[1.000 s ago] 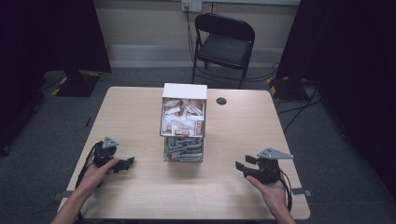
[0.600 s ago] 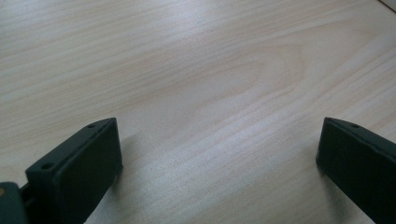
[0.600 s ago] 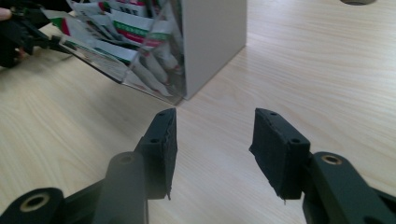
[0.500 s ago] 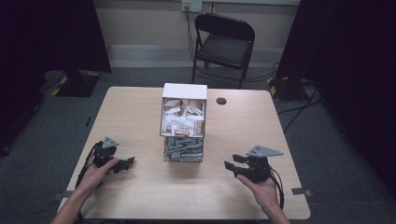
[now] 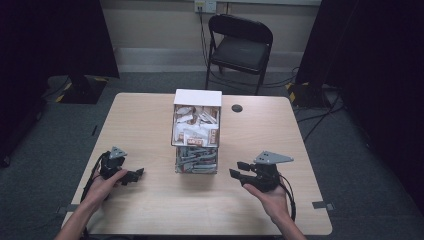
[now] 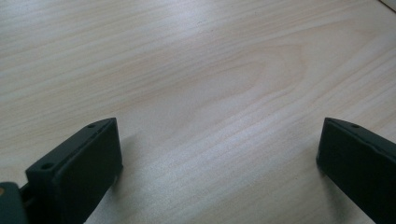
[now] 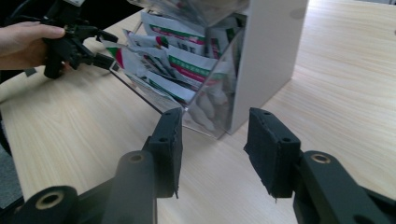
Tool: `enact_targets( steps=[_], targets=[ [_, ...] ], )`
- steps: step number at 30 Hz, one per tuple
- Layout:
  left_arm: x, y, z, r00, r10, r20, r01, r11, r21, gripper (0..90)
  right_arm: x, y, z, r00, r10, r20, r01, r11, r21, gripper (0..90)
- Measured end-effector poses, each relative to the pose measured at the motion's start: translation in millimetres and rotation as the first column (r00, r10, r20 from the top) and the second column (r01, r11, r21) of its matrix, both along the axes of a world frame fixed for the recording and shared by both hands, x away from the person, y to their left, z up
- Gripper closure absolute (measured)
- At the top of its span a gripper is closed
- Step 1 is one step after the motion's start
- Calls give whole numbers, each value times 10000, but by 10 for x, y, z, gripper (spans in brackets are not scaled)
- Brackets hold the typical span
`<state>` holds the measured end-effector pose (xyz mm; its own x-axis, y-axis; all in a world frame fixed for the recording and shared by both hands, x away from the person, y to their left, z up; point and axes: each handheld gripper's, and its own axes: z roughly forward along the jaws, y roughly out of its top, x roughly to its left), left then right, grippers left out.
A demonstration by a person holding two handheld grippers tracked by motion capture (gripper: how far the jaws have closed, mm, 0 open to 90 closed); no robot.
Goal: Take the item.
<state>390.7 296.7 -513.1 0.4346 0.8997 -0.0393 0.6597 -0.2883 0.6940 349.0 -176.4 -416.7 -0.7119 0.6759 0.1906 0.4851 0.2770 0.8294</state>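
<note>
A clear-fronted white dispenser box [image 5: 196, 131], seemingly packed with sachets [image 7: 180, 63], stands upright at the table's middle.

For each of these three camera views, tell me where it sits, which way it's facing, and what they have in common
High view: fixed above the person's side, looking forward and down at the table, the packet box, both hands and the left gripper and right gripper.
Left gripper view: rides the left gripper, facing bare tabletop between wide-open jaws.
Right gripper view: rides the right gripper, facing the box's clear front between its open jaws.
Shared: the box and left gripper appear in the high and right gripper views.
</note>
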Motion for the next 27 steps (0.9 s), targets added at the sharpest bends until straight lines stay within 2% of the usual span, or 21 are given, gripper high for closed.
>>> enact_targets(
  steps=[3, 10, 15, 20, 27],
  targets=[
    [3, 2, -2, 9999, 148, 0, -148, 9999, -19, 0, 10, 63, 1, 9998, 171, 26, -171, 9999, -12, 561],
    [4, 2, -1, 9999, 134, 2, -134, 9999, -12, 0, 24, 177, 15, 9985, 547, 39, -547, 9985, -50, 577],
    [4, 3, -1, 9999, 131, -1, -131, 9999, -9, 0, 45, 293, 35, 9959, 900, 91, -901, 9959, 129, 596],
    [3, 6, -1, 10000, 98, -3, -98, 10000, 5, 0, 73, 483, 29, 9888, 1491, 102, -1491, 9888, 40, 608],
    [3, 5, -1, 9999, 101, -4, -101, 9999, 3, 0, 155, 653, 9, 9834, 1810, 97, -1810, 9835, 32, 595]
  ],
)
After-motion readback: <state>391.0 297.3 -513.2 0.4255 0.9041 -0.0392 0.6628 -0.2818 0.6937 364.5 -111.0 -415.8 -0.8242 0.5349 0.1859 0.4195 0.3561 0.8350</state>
